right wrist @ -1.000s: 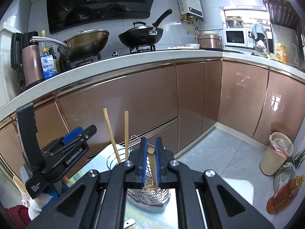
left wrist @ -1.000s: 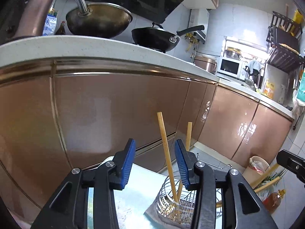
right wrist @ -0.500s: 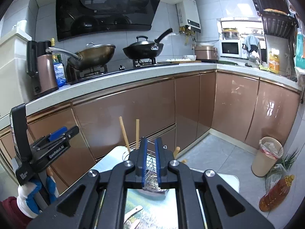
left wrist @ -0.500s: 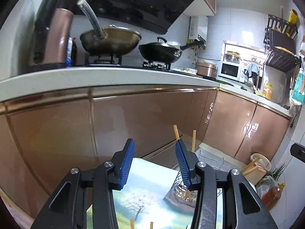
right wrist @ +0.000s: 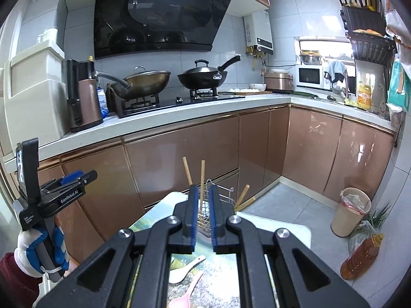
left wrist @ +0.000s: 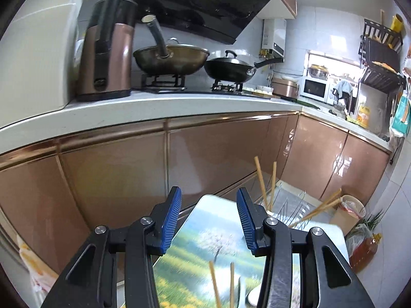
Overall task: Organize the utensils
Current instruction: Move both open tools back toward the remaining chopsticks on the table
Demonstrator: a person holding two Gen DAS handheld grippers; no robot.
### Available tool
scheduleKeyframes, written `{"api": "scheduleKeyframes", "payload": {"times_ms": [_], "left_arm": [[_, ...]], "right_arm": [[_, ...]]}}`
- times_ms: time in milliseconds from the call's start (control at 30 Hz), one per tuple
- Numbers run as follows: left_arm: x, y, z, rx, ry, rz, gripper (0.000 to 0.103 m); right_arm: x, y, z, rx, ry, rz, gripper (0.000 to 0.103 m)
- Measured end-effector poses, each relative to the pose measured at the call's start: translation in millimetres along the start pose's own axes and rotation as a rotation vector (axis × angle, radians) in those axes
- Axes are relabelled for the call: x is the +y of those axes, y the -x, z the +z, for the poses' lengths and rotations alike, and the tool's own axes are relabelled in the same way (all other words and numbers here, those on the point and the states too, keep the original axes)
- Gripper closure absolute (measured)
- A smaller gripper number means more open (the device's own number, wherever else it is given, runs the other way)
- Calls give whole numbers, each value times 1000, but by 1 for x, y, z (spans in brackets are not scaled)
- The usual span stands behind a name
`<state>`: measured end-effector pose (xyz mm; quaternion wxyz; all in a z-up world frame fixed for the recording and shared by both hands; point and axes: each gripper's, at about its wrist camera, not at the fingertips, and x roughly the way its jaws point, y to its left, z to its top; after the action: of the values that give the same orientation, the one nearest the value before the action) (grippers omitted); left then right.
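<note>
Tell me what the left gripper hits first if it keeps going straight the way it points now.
Probably the far end of the picture-printed table top, or, just past its edge, the copper cabinet front. The left gripper is open and empty; depth is unclear.

Both views look forward and slightly down along their own jaws, from above a small table toward copper kitchen cabinets. The left view sits nearer the counter; both share the stove pans, upper centre.
</note>
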<state>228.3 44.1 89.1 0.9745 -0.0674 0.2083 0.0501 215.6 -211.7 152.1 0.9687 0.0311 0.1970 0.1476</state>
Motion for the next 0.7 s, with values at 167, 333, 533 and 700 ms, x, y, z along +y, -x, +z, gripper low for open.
{"api": "scheduleKeyframes", "payload": {"times_ms": [167,333,533,700], "left_arm": [[22,17,-17,47,8,16,59],[34,23,-25,93,-1,30,59],[36,19,-34,135,-32,34,59],[35,3,-47,195,-37,24,59]], "right_arm": [[12,21,-7,9,13,-3,95],[21,29,-17,35,10,19,95],[26,17,-35,99,13,37,95],[24,-4,-49,157,10,51,95]]}}
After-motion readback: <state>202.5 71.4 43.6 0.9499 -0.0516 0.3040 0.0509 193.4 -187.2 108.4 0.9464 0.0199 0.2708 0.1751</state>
